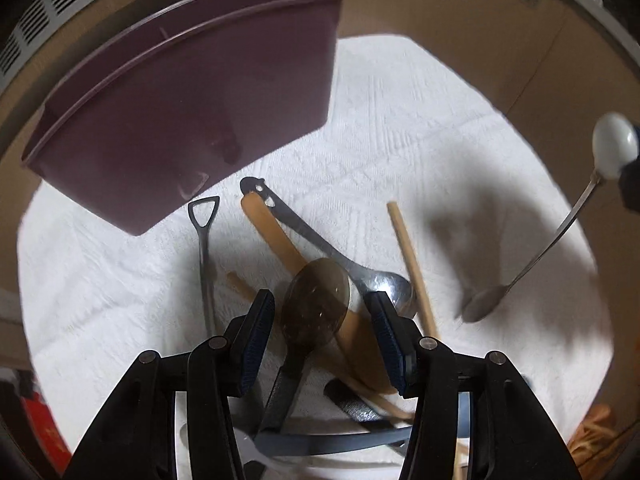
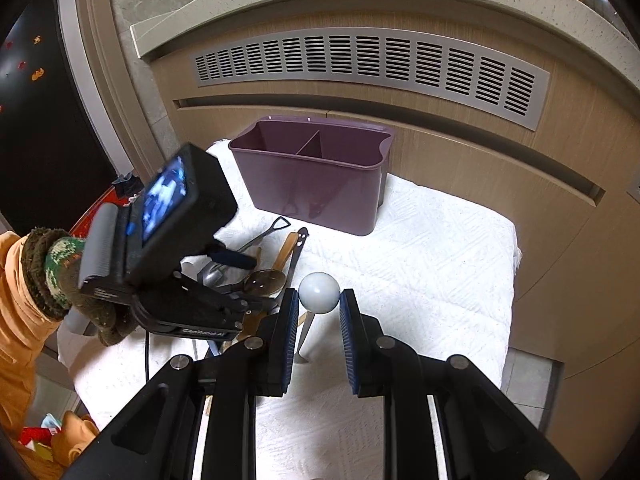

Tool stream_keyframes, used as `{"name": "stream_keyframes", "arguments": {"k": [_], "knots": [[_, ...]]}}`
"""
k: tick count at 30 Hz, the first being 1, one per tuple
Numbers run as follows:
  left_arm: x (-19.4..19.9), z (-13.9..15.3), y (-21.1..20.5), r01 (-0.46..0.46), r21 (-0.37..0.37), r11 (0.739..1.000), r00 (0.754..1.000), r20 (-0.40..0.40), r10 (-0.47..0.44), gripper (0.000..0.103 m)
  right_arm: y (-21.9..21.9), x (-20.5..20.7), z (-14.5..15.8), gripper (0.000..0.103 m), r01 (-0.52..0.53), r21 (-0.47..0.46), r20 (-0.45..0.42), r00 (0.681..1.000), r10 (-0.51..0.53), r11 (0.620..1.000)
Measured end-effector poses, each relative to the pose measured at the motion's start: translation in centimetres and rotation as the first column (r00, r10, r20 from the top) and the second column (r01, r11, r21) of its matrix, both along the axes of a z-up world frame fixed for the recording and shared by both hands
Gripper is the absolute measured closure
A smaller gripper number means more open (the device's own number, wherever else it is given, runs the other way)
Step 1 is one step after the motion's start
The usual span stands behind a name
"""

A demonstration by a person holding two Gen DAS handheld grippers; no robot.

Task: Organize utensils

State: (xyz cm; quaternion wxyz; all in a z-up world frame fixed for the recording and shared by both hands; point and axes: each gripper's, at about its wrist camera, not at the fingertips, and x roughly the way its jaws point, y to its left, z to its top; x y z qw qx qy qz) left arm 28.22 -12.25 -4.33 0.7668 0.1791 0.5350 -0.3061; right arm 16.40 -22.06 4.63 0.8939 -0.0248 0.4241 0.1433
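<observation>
The left tongs (image 1: 320, 312) were wide open around a brown spoon (image 1: 316, 300) in the pile. The right tongs (image 2: 319, 312) held a white-ended spoon (image 2: 319, 292), and the purple bin (image 2: 312, 176) stood beyond them on the white towel (image 2: 432, 264).

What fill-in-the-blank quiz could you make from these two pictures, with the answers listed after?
1. The right gripper holds a spoon by its round ____ knob.
2. Inside, the purple caddy is split into ____ compartments.
3. The left gripper is open over a pile of utensils lying on a ____ towel.
4. So far the caddy holds ____ utensils.

Answers: white; two; white; no
</observation>
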Motion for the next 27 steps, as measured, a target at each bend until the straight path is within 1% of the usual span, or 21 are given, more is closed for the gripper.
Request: {"name": "stream_keyframes", "arguments": {"k": [3, 4, 5, 7, 9, 11, 12, 13, 16, 18, 23, 27], "knots": [[0.4, 0.0, 0.3, -0.041, -0.040, 0.998, 0.999, -0.007, 0.041, 0.053, 0.0, 0.2, -0.1, 0.083, 0.008, 0.001, 0.000, 1.000, -0.008, 1.000], [0.4, 0.0, 0.4, -0.058, -0.053, 0.997, 0.998, 0.001, 0.058, 0.057, 0.1, 0.3, -0.1, 0.083, 0.012, 0.001, 0.000, 1.000, -0.012, 1.000], [0.4, -0.1, 0.4, -0.073, -0.064, 0.995, 0.997, 0.008, 0.074, 0.066, 0.1, 0.4, -0.2, 0.083, 0.016, 0.002, -0.001, 1.000, -0.016, 1.000], [0.0, -0.2, 0.8, -0.126, -0.091, 0.988, 0.991, 0.027, 0.129, 0.067, 0.1, 0.5, -0.2, 0.083, 0.026, 0.004, -0.001, 1.000, -0.026, 1.000], [-0.9, -0.3, 1.3, -0.161, -0.108, 0.981, 0.984, 0.059, 0.168, 0.067, 0.1, 0.4, -0.2, 0.083, 0.034, 0.004, -0.001, 0.999, -0.034, 0.999], [-2.1, -0.1, 1.8, -0.180, -0.115, 0.977, 0.978, 0.088, 0.191, 0.067, 0.2, 0.2, 0.0, 0.083, 0.038, 0.004, 0.002, 0.999, -0.038, 0.999], [-2.9, 0.4, 2.2, -0.191, -0.121, 0.974, 0.972, 0.116, 0.205, 0.067, 0.2, 0.0, 0.1, 0.083, 0.038, -0.001, 0.006, 0.999, -0.038, 0.999], [-3.5, 1.0, 2.6, -0.198, -0.134, 0.971, 0.966, 0.139, 0.216, 0.067, 0.3, -0.3, 0.4, 0.083, 0.039, -0.008, 0.012, 0.999, -0.039, 0.999], [-5.5, 3.7, 3.9, -0.214, -0.209, 0.954, 0.945, 0.205, 0.257, 0.067, 0.6, -0.9, 1.2, 0.083, 0.041, -0.026, 0.036, 0.999, -0.040, 0.999], [-6.6, 5.9, 5.0, -0.218, -0.262, 0.940, 0.925, 0.252, 0.285, 0.068, 0.8, -1.3, 1.9, 0.083, 0.042, -0.034, 0.055, 0.998, -0.040, 0.999], [-7.5, 11.1, 6.4, -0.211, -0.353, 0.911, 0.893, 0.309, 0.327, 0.071, 1.9, -1.6, 3.9, 0.083, 0.056, -0.080, 0.109, 0.993, -0.047, 0.995], [-7.8, 14.8, 7.6, -0.203, -0.422, 0.884, 0.872, 0.333, 0.359, 0.074, 2.3, -1.7, 6.1, 0.083, 0.070, -0.074, 0.147, 0.987, -0.059, 0.995]]}}
